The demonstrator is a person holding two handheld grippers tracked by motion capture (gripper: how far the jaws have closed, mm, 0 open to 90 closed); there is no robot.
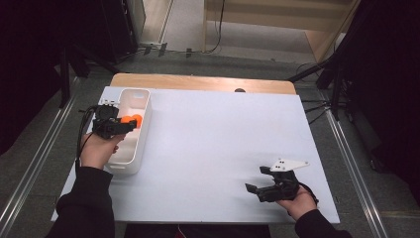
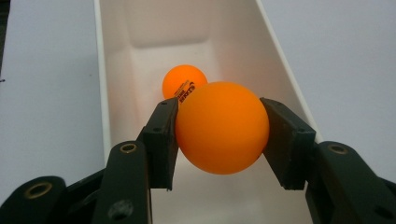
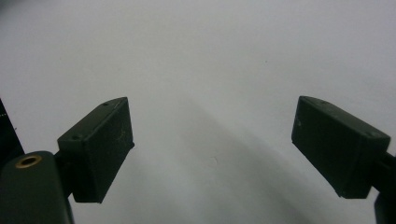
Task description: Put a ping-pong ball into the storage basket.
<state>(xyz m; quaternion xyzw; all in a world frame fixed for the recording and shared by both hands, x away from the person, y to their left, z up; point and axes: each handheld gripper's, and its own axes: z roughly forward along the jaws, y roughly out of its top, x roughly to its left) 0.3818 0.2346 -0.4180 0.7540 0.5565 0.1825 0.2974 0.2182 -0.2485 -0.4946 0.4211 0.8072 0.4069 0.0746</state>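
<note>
My left gripper [image 2: 219, 128] is shut on an orange ball [image 2: 222, 127] and holds it over the long white bin [image 2: 105, 116]. A second orange ball [image 2: 183, 80] with dark print lies on the bin's floor just beyond. From above, the left gripper [image 1: 130, 124] hangs over the white bin [image 1: 144, 130] at the table's left side, with orange balls [image 1: 133, 119] at its tips. My right gripper [image 1: 257, 186] rests open near the front right of the white table [image 1: 218, 144]. Its jaws stand wide apart over bare white surface in the right gripper view [image 3: 212, 149].
The white sheet covers a wooden table whose far edge [image 1: 203, 82] shows at the back. Dark stands and cables [image 1: 322, 104] flank the table on the grey floor. A small dark spot [image 1: 239, 90] sits at the far edge.
</note>
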